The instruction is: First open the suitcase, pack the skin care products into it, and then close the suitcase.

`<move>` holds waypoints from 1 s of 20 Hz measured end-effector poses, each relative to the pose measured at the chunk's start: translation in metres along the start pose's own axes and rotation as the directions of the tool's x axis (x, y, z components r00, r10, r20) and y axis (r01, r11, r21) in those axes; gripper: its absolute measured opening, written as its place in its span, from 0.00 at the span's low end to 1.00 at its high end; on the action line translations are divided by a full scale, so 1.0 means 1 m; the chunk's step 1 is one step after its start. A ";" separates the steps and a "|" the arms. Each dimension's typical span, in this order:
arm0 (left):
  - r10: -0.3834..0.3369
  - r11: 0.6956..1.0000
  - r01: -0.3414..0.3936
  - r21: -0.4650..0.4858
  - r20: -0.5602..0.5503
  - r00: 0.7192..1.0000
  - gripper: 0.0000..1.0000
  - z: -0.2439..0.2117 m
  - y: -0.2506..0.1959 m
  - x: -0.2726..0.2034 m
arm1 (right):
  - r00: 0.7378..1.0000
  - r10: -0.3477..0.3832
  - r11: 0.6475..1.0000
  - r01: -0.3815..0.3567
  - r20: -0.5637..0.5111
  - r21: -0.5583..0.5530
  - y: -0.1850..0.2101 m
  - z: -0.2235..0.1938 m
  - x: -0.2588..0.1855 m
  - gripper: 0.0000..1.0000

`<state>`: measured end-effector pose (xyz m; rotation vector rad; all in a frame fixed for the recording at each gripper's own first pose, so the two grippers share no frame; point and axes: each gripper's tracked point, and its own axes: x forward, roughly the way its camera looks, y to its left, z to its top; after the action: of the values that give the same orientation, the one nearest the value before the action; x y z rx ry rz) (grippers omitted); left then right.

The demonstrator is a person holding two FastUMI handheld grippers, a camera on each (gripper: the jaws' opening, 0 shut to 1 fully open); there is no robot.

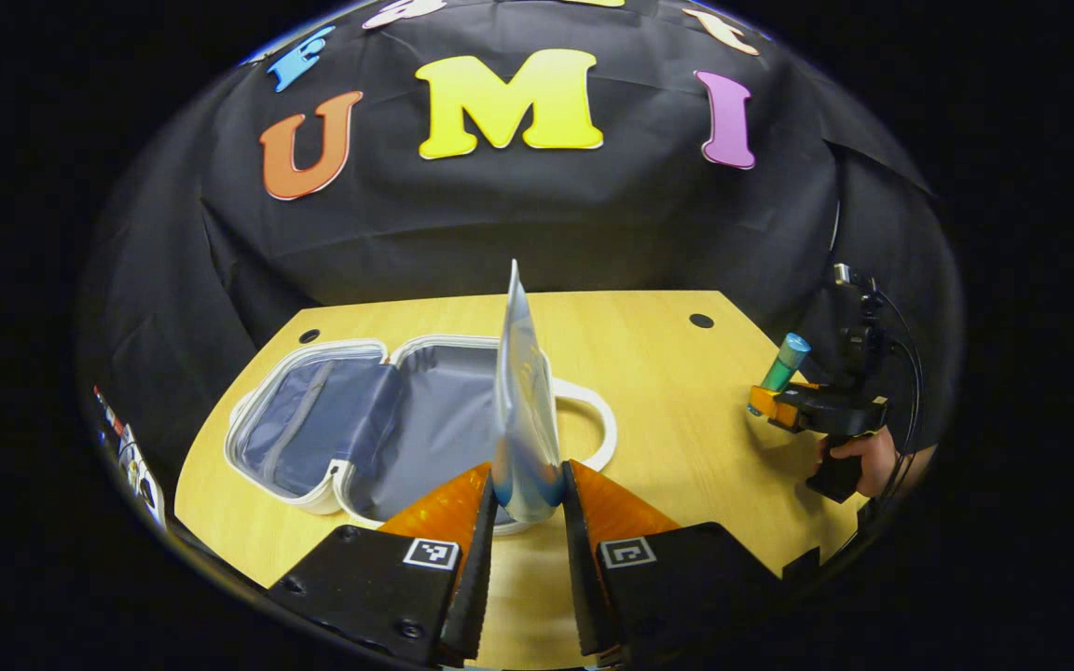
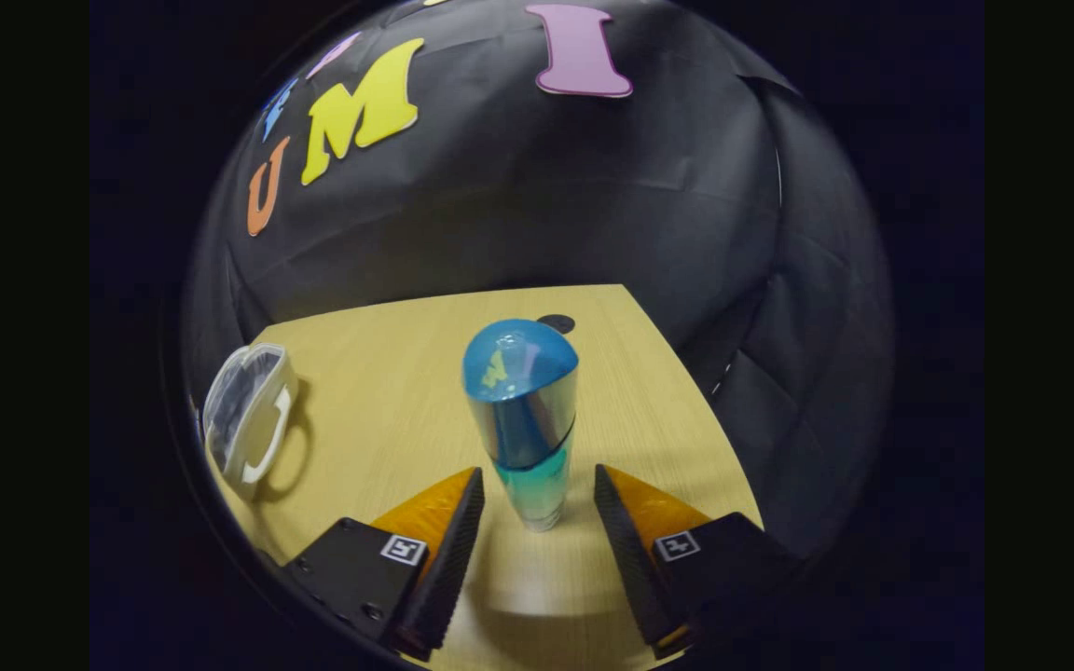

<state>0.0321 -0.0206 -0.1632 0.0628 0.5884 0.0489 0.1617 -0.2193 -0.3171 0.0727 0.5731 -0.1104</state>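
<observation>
The left gripper (image 1: 526, 508) is clamped on the lower end of a flat, pale blue-and-white sachet pouch (image 1: 523, 410), both fingers pressing its sides so it stands upright, edge-on to the camera. Just beyond it lies the small white-rimmed suitcase with a grey fabric lining (image 1: 378, 424), already spread open flat on the light wooden counter (image 1: 667, 373), its white handle (image 1: 593, 419) curving out on the far side of the pouch. From here the pouch looks to hang above the near rim of the case, though I cannot tell how high.

Off to the right, the right gripper (image 2: 537, 508) has its fingers apart, one on either side of a blue-capped bottle with a silvery band and teal body (image 2: 523, 419). There is a visible gap on both sides, so it brackets the bottle without pinching it; I cannot tell whether the bottle rests on the counter. In the left gripper view a hand (image 1: 859, 457) holds that tool near the counter's right edge, well apart from the case.

So opening is done and packing is in hand. I'd say the next move calls for lowering the pouch into the lined compartment and letting go, then closing on the bottle and carrying it across.
</observation>
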 end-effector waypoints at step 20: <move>-0.191 0.977 0.143 -0.160 -0.342 0.920 0.41 -0.069 0.094 0.114 | 0.988 0.083 0.995 -0.090 0.131 0.048 0.005 0.087 -0.183 0.34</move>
<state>0.0864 0.0835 -0.2765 -0.1287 0.9504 -0.0695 0.0562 -0.2073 -0.1443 0.1417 0.4371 -0.0451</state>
